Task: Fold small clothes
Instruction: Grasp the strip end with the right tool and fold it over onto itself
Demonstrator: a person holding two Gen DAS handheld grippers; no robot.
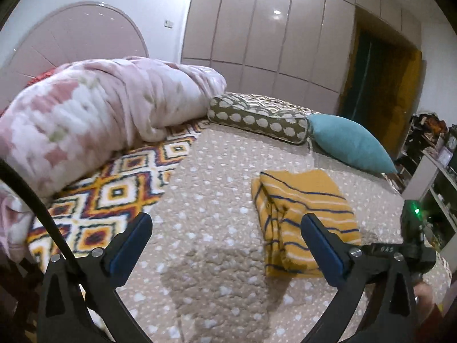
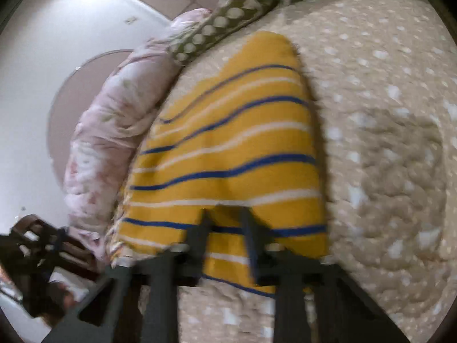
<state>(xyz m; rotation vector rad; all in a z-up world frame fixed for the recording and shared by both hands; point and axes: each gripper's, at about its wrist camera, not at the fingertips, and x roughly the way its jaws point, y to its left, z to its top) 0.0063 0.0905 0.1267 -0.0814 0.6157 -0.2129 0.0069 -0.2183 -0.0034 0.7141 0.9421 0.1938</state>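
A folded yellow garment [image 1: 302,200] with blue and white stripes lies on the beige dotted bedspread [image 1: 205,188]. In the left wrist view my left gripper [image 1: 225,220] hangs wide open above the bedspread, just left of the garment, with nothing between its blue pads [image 1: 134,240]. In the right wrist view, which is blurred, my right gripper [image 2: 227,217] sits at the near edge of the yellow garment [image 2: 228,148]. Its two dark fingers [image 2: 204,228] stand close together, and a small pucker of the cloth is pinched between them.
A bunched pink floral blanket [image 1: 94,120] and a diamond-patterned cover [image 1: 114,194] lie to the left. A dotted olive bolster [image 1: 257,120] and a teal cushion [image 1: 348,143] lie beyond the garment. Wardrobe doors [image 1: 271,34] fill the back, and shelves [image 1: 437,171] stand at the right.
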